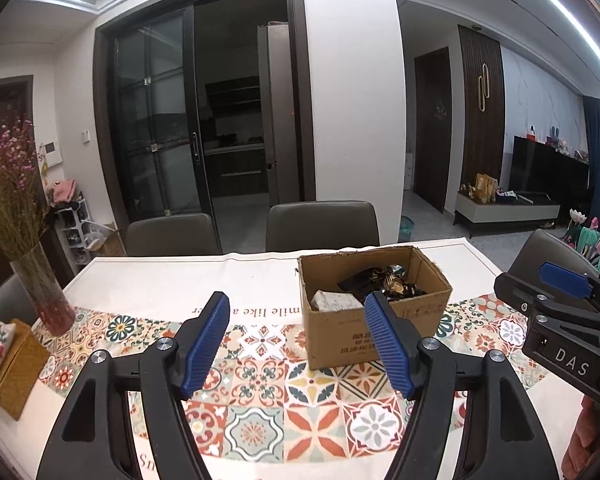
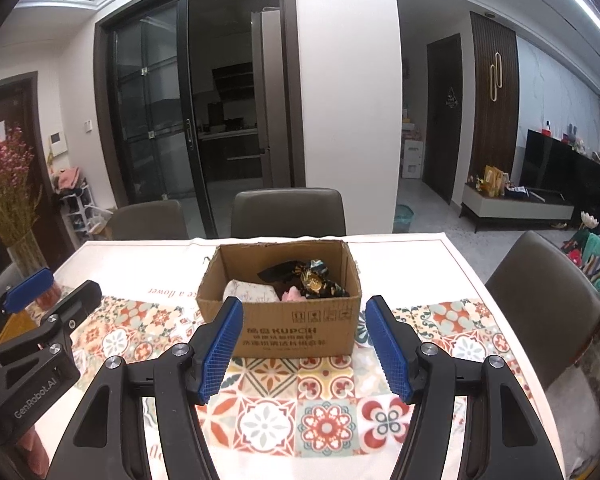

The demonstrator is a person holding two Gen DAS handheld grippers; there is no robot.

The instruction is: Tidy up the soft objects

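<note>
Nearest, left claw (image 1: 298,344) spread wide, blue ribbed pads empty, held over the tile-patterned tablecloth (image 1: 260,412) on the worktop. Right claw (image 2: 304,350) likewise spread and empty, just before the open brown cardboard box (image 2: 300,330). Inside the box: a white floral folded cloth (image 2: 250,292) at left, a pink soft piece (image 2: 294,294) in the middle, a black and gold patterned fabric (image 2: 312,278) at right. Farther left, a glass vase of pink dried flowers (image 1: 44,292) beside a woven yellow tissue box (image 1: 18,368). Beyond the worktop, grey chairs (image 2: 288,212), then dark glass sliding doors (image 1: 156,120).
</note>
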